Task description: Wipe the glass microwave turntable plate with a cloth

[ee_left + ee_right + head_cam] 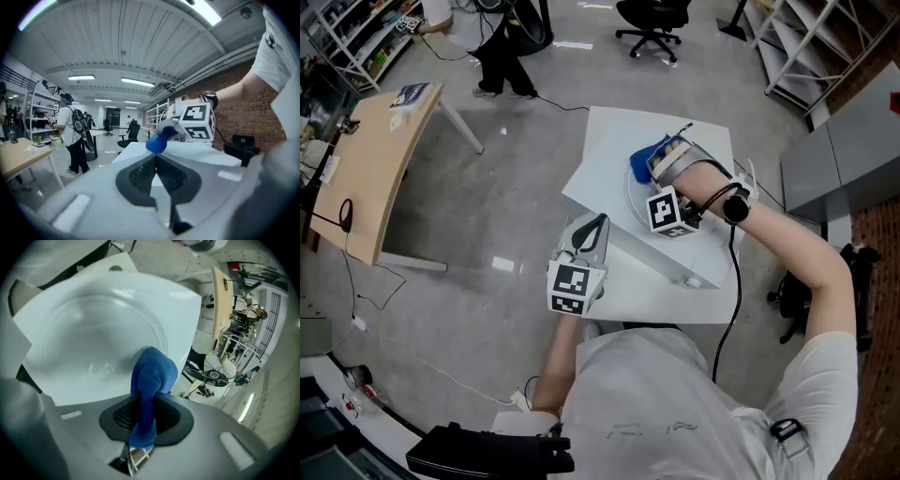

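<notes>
White surface (pixel 614 141) fills the middle of my head view, standing on a grey floor (pixel 506 187). Clear glass, the round plate (pixel 89 333) lies flat on it, toward the far right part.

My right gripper (pixel 147 401) reaches over the plate, its fingers clamped on the cloth (pixel 152 373). My left gripper (pixel 154 158) sits at the surface's left edge, just short of the plate; its fingers are pressed together with nothing between them.

Blue and bunched, the cloth sticks out past the right fingertips as a rounded wad resting on the plate close to its rim, and a narrow tail runs back between the fingers.
</notes>
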Action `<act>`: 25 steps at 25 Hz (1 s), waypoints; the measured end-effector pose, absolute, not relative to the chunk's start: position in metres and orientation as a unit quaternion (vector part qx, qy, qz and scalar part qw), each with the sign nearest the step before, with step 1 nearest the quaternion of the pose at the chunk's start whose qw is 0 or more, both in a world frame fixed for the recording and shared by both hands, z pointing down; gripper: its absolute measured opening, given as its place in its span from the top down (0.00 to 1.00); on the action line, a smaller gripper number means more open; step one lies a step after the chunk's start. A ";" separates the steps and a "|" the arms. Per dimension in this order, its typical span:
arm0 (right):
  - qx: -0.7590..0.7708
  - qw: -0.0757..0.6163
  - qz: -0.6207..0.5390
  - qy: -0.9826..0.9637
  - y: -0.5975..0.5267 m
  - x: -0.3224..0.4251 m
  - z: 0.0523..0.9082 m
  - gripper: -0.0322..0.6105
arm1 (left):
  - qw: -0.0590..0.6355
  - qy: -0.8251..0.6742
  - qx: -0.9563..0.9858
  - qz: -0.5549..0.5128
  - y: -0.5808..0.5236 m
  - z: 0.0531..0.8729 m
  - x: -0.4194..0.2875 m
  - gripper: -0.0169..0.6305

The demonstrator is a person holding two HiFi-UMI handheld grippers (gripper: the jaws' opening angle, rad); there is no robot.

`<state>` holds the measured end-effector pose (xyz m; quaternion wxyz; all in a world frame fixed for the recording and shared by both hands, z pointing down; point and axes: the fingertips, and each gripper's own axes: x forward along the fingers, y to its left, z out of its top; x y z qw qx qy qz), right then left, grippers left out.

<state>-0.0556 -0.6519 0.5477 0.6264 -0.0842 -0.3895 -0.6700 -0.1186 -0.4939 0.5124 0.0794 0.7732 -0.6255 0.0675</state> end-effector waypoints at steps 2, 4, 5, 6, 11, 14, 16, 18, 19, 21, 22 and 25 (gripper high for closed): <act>-0.074 0.639 -0.672 -0.366 -0.675 -0.046 0.545 0.85 | 0.081 -0.627 0.772 0.068 -0.495 0.513 -0.118 0.97; -0.068 0.658 -0.662 -0.353 -0.697 -0.029 0.549 0.85 | 0.084 -0.626 0.772 0.067 -0.496 0.517 -0.117 0.97; -0.065 0.668 -0.655 -0.348 -0.707 -0.018 0.551 0.85 | 0.087 -0.625 0.773 0.065 -0.497 0.518 -0.116 0.97; -0.061 0.678 -0.646 -0.344 -0.716 -0.006 0.553 0.85 | 0.089 -0.623 0.774 0.061 -0.498 0.518 -0.116 0.97; -0.040 0.726 -0.594 -0.344 -0.733 0.059 0.555 0.85 | 0.083 -0.610 0.786 0.054 -0.503 0.513 -0.107 0.97; -0.034 0.744 -0.567 -0.351 -0.723 0.095 0.553 0.85 | 0.083 -0.597 0.796 0.055 -0.505 0.512 -0.099 0.97; -0.033 0.753 -0.554 -0.354 -0.710 0.115 0.554 0.85 | 0.086 -0.586 0.804 0.052 -0.504 0.509 -0.092 0.97; -0.035 0.757 -0.545 -0.358 -0.693 0.129 0.555 0.85 | 0.087 -0.573 0.814 0.046 -0.504 0.502 -0.084 0.97; -0.038 0.757 -0.542 -0.362 -0.683 0.133 0.556 0.85 | 0.081 -0.568 0.818 0.045 -0.504 0.498 -0.081 0.97; -0.043 0.754 -0.538 -0.374 -0.661 0.139 0.557 0.85 | 0.067 -0.562 0.823 0.046 -0.507 0.494 -0.075 0.97; -0.045 0.751 -0.537 -0.381 -0.649 0.139 0.558 0.85 | 0.064 -0.558 0.826 0.047 -0.507 0.493 -0.072 0.97; -0.047 0.736 -0.537 -0.410 -0.613 0.128 0.558 0.85 | 0.062 -0.550 0.831 0.052 -0.507 0.493 -0.067 0.97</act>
